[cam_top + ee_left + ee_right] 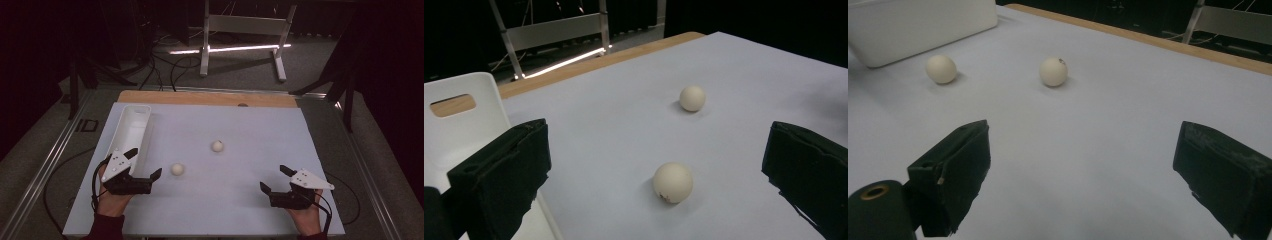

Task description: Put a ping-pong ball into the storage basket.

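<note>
1. Your left gripper [146,162] stands wide open, holding nothing; the white bin [131,131] sits just beside its left jaw.
2. The near ball [177,169] lies just ahead, between those jaws; it looks light, hard and smooth, likely to roll, so close across its widest part.
3. The far ball [217,145] rests farther ahead; a dark speck on it is too small to read.
4. Your right gripper [276,177] gapes empty too, well apart from both balls.
</note>
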### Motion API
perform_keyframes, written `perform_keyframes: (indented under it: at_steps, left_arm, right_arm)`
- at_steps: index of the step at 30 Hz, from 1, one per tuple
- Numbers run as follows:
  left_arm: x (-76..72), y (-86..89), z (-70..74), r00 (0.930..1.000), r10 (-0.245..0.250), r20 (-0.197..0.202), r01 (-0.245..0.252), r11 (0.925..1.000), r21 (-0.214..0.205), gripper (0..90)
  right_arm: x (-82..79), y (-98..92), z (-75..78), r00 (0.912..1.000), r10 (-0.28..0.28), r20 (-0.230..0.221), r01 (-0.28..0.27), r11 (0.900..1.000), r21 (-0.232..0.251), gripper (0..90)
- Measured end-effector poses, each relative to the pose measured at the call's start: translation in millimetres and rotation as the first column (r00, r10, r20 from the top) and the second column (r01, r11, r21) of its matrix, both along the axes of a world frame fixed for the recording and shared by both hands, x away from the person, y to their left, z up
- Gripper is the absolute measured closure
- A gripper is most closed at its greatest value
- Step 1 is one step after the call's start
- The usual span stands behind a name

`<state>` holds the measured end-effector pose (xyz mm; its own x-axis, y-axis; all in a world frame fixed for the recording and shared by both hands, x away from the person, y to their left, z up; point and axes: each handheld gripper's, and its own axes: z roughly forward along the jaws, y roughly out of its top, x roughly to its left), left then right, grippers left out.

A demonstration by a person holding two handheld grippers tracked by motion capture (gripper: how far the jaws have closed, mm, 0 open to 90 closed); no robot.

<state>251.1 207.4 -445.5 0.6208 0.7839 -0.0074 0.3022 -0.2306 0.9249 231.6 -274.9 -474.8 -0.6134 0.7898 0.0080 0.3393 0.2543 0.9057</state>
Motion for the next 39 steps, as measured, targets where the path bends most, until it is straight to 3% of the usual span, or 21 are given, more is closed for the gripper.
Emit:
perform_keyframes:
  at_steps: [4,9,20,39]
  left_arm:
    - [2.6,-4.5,1.7,0.9998,-0.021,-0.006,0.022,0.9996,0.019,0.0]
    - [6.5,-6.2,5.1,0.9993,-0.033,-0.014,0.033,0.9994,-0.002,0.1]
    - [19.1,-15.1,5.0,0.9981,-0.029,-0.053,0.031,0.9990,0.032,0.0]
    - [39.2,-16.9,8.6,0.9966,-0.017,-0.081,0.018,0.9998,0.012,0.1]
  right_arm:
    - [0.2,-1.6,0.8,1.0000,-0.007,0.005,0.007,1.0000,0.005,7.8]
    - [0.1,-4.8,1.5,0.9997,-0.022,0.006,0.022,0.9997,0.008,7.7]
    - [0.9,-5.3,2.4,0.9998,-0.021,0.005,0.021,0.9997,-0.009,7.7]
    - [0.1,-7.2,3.0,0.9997,-0.026,0.006,0.026,0.9996,-0.014,7.7]
